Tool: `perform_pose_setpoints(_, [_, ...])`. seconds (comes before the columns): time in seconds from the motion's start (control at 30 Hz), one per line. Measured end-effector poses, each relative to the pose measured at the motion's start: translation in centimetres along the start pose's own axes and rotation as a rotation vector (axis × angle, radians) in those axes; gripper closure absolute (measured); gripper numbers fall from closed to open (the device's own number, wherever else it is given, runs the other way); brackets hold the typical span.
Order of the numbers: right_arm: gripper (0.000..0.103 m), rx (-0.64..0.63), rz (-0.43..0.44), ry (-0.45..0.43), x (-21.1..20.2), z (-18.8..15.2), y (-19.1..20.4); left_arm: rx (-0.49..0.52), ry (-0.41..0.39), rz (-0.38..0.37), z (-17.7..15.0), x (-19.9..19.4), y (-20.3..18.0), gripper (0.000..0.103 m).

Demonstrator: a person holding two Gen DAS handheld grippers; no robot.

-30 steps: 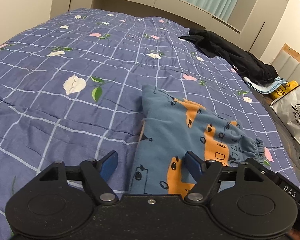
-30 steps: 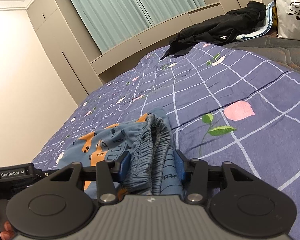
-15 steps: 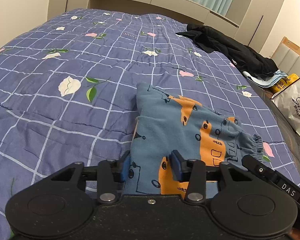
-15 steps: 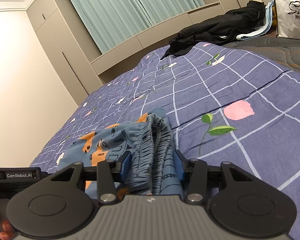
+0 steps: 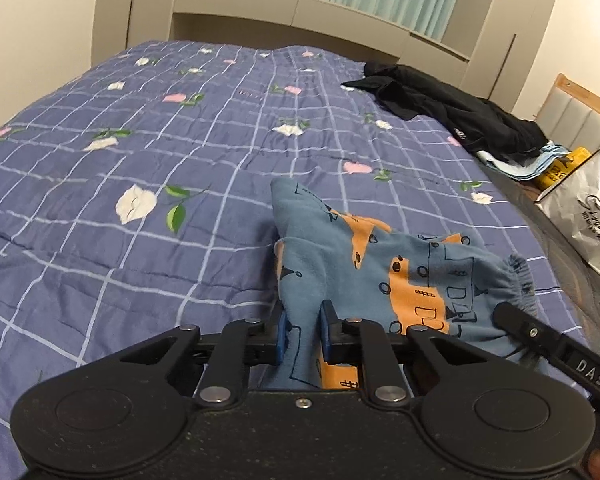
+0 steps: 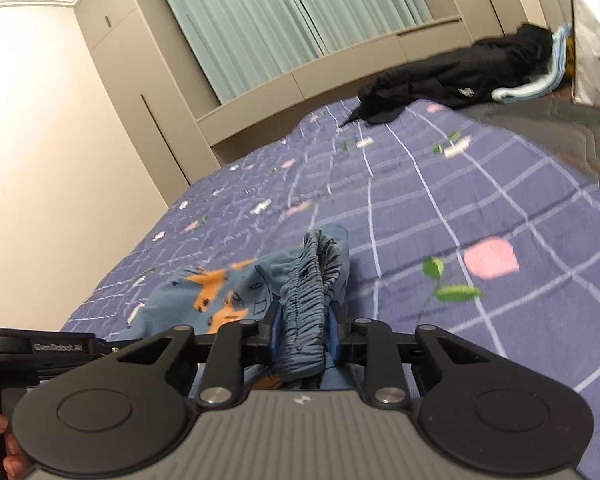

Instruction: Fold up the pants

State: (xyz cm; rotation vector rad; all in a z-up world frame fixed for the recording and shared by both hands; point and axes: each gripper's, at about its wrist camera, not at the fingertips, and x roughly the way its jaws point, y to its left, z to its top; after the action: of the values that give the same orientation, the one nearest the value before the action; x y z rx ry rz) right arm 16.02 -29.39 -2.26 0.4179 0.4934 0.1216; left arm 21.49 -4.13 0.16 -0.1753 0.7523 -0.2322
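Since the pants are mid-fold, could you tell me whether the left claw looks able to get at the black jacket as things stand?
Probably not. The left claw has just been closing and now pinches the pants, so it is occupied, and the black jacket lies far across the bed near its far right edge.

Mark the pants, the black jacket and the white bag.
pants (image 5: 416, 280): left wrist view, on the orange print mid-fabric.
black jacket (image 5: 460, 114): left wrist view, on the middle of the heap.
white bag (image 5: 588, 208): left wrist view, on its printed side.
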Motion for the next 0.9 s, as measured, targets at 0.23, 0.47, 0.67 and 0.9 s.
perform_pose_setpoints(0.23, [0.078, -0.058, -0.051, -0.055, -4.0, 1.4, 0.3, 0.015, 0.003, -0.084, -1.0, -1.6, -2.4, 0.086])
perform_pose_setpoints(0.47, [0.078, -0.081, -0.128, -0.053, -8.3, 0.1, -0.8, 0.06, 0.027, -0.118, -4.1, -2.7, -4.8, 0.085])
perform_pose_setpoints(0.67, [0.075, -0.057, -0.161, -0.017, -9.0, -1.4, -2.3, 0.051, 0.035, -0.1, -5.2, -2.8, -4.9, 0.08])
perform_pose_setpoints(0.9, [0.056, -0.09, -0.225, -0.039, -10.2, -1.9, -2.3, 0.052, 0.005, -0.08, -5.3, -4.5, -4.9, 0.049])
